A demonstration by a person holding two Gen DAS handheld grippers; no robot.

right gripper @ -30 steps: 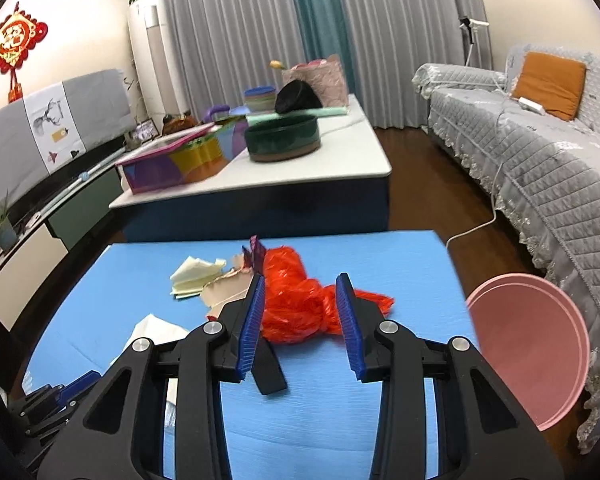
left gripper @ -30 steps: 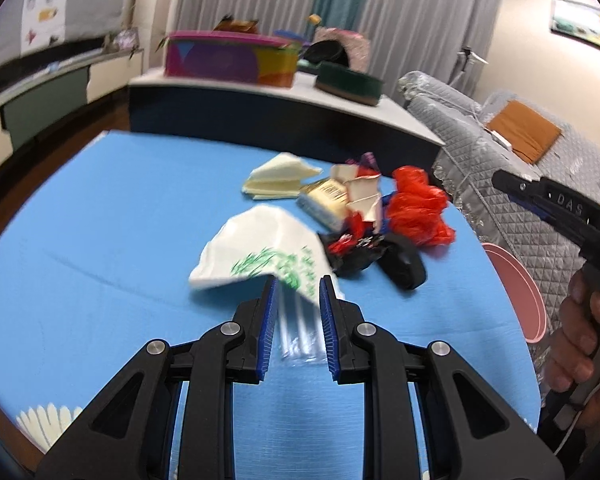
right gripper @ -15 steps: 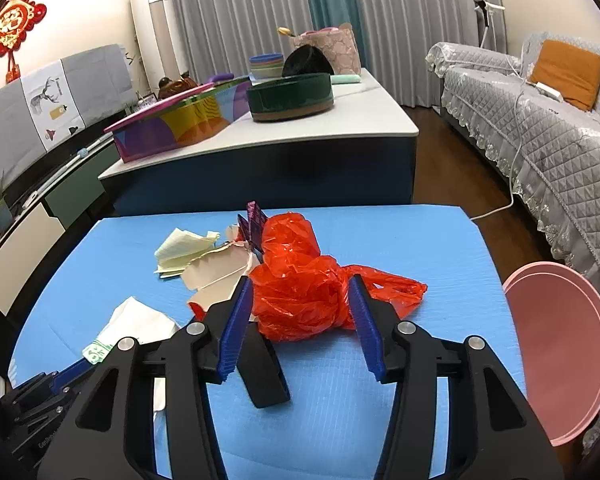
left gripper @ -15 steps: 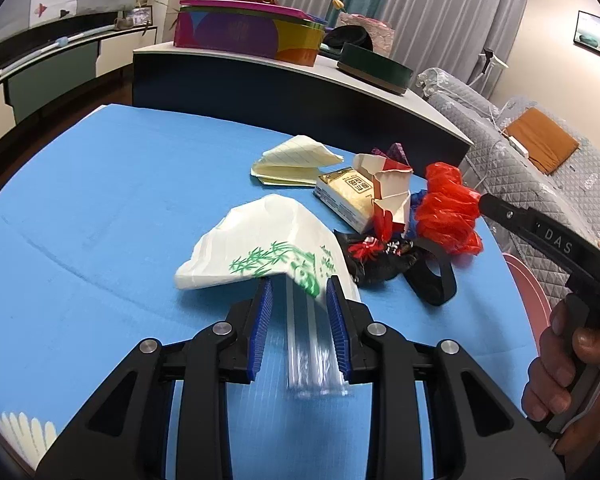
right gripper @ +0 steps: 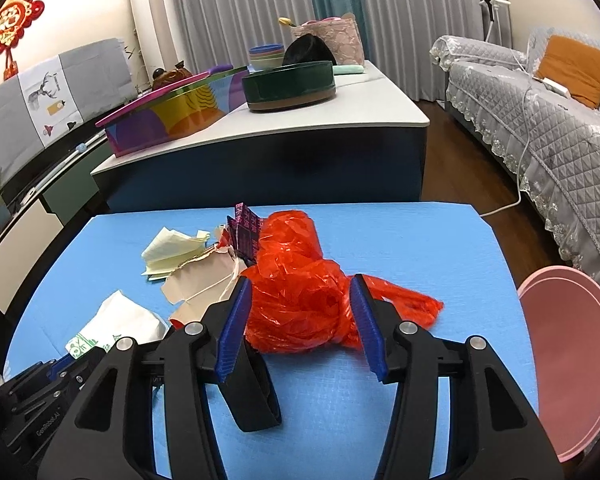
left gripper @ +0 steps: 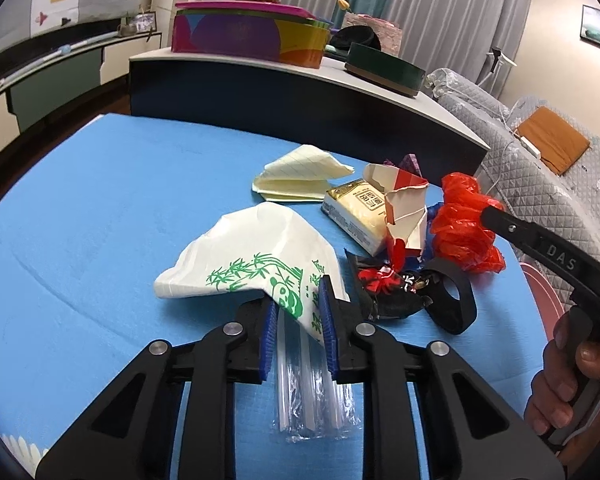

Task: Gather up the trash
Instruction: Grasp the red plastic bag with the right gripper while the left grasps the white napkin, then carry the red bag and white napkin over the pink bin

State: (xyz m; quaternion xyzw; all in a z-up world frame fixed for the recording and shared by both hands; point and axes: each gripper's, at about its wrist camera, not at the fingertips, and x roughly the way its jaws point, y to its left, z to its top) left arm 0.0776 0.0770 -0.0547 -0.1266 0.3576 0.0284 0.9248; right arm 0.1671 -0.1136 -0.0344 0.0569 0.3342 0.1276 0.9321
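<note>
On the blue table (left gripper: 100, 200) lies a heap of trash. A white bag with a green panda print (left gripper: 256, 248) drapes its corner between the pads of my left gripper (left gripper: 298, 300). Those jaws are closing, with a gap still showing at the left pad. A clear packet of straws (left gripper: 312, 396) lies under them. My right gripper (right gripper: 300, 284) stands open around a crumpled red plastic bag (right gripper: 296, 280) without squeezing it. Between the two bags lie a gold carton (left gripper: 360, 212), a torn red-and-white box (left gripper: 404, 204), a black wrapper (left gripper: 388, 284) and folded yellow paper (left gripper: 300, 176).
A black ring strap (left gripper: 452, 300) lies beside the wrapper. A pink round bin (right gripper: 568, 360) stands off the table's right edge. Behind the table is a white counter (right gripper: 380, 112) with boxes and a green tin. A grey sofa (right gripper: 540, 128) runs along the right.
My left gripper has slid forward onto the white bag's corner and its jaws have narrowed. My right gripper has dropped and come in around the red bag, with wider jaws.
</note>
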